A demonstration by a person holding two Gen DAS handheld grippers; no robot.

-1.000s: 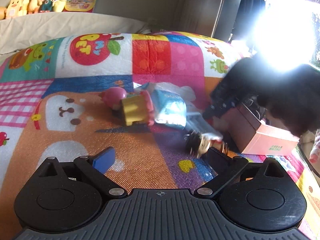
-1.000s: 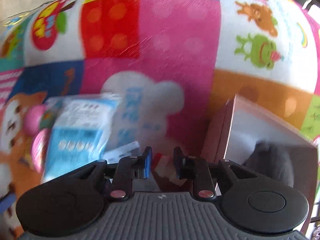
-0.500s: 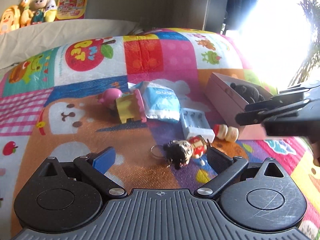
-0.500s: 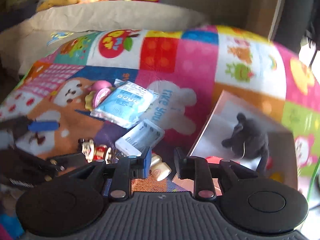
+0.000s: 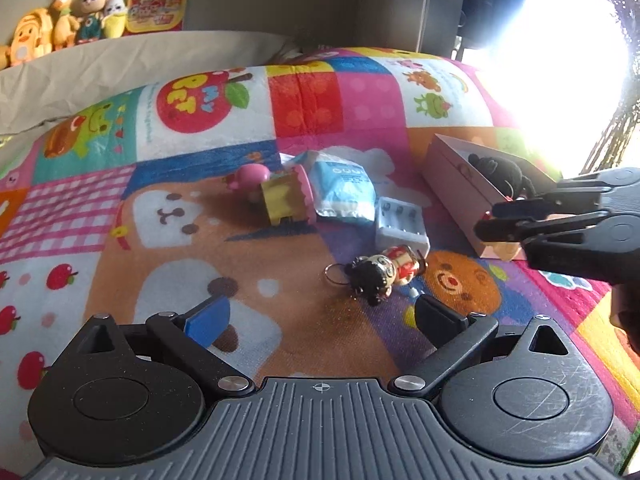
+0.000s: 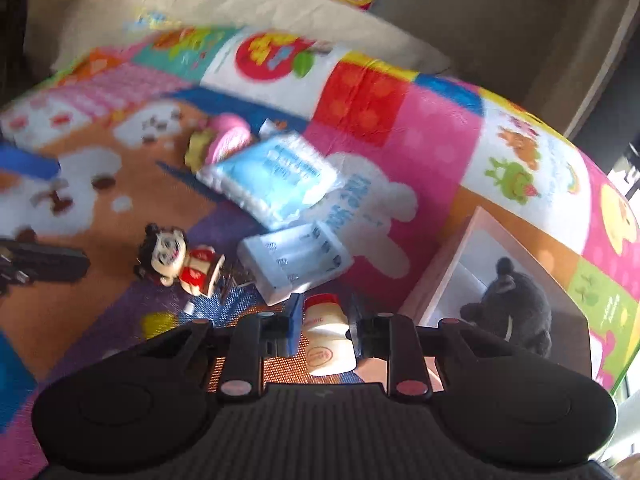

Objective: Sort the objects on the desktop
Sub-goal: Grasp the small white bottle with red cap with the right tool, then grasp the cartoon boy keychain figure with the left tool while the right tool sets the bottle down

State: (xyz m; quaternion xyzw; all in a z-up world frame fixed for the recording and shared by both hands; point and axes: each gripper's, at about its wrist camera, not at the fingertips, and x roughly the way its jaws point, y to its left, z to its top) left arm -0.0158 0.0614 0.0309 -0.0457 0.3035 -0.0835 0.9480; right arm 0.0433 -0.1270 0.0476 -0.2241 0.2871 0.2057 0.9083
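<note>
On the colourful play mat lie a doll keychain (image 5: 380, 272) (image 6: 176, 258), a white battery charger (image 5: 400, 226) (image 6: 296, 260), a blue tissue pack (image 5: 344, 188) (image 6: 272, 176) and a pink and yellow toy (image 5: 276, 196) (image 6: 218, 142). A pink box (image 5: 460, 188) (image 6: 448, 272) holds a black plush (image 5: 504, 172) (image 6: 516, 304). My left gripper (image 5: 320, 316) is open, low over the mat just short of the keychain. My right gripper (image 6: 324, 316) (image 5: 486, 224) has its fingers either side of a small cream bottle (image 6: 326, 334) next to the box; whether they grip it is unclear.
Plush toys (image 5: 60, 28) and a picture book (image 5: 156, 8) line the ledge behind a beige cushion (image 5: 140, 64). Strong window glare (image 5: 560, 60) washes out the right side. The mat curves down at its far edge.
My right gripper dropped low beside the box and now straddles the small bottle. My left gripper pulled back and rose slightly; the keychain sits farther ahead.
</note>
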